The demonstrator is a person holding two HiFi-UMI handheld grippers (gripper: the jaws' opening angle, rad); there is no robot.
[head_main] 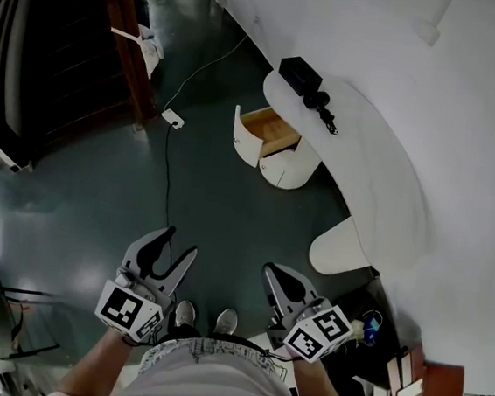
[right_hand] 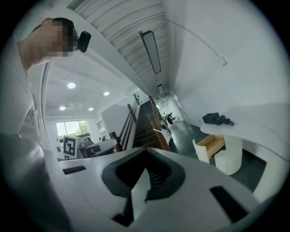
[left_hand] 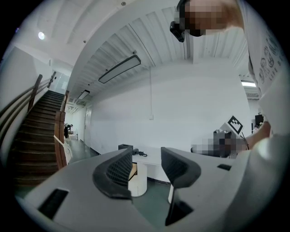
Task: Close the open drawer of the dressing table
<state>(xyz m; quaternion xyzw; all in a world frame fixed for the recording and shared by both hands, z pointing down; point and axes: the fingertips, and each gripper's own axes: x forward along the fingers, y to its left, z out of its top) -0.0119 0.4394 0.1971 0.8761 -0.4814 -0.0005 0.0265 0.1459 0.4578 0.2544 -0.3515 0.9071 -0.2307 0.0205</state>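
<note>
**Drawer is far ahead, both grippers empty**

Head view: The open drawer (head_main: 272, 132) sits in the upper middle of the frame, well apart from both grippers at the bottom. It sticks out of the white dressing table (head_main: 366, 152) toward the left, with its white front on the left end. So I think the push has to go toward the right of the frame. The left gripper (head_main: 181, 243) is at the lower left and its jaws are spread wide. The right gripper (head_main: 276, 275) is at the lower middle with its jaws together. Both look about as far from the drawer. The left one stands more on the side that the drawer's front faces, so I would guess it has the easier push.

Left gripper view: The left gripper (left_hand: 145, 165) is wide open and holds nothing. Through the gap I see the drawer (left_hand: 133, 171), small and far off, almost straight ahead.

Right gripper view: The right gripper (right_hand: 146, 156) is closed tight, tips touching, with nothing in it. The drawer (right_hand: 212, 146) lies off to the right of the frame, under the table top (right_hand: 253, 122).
</note>
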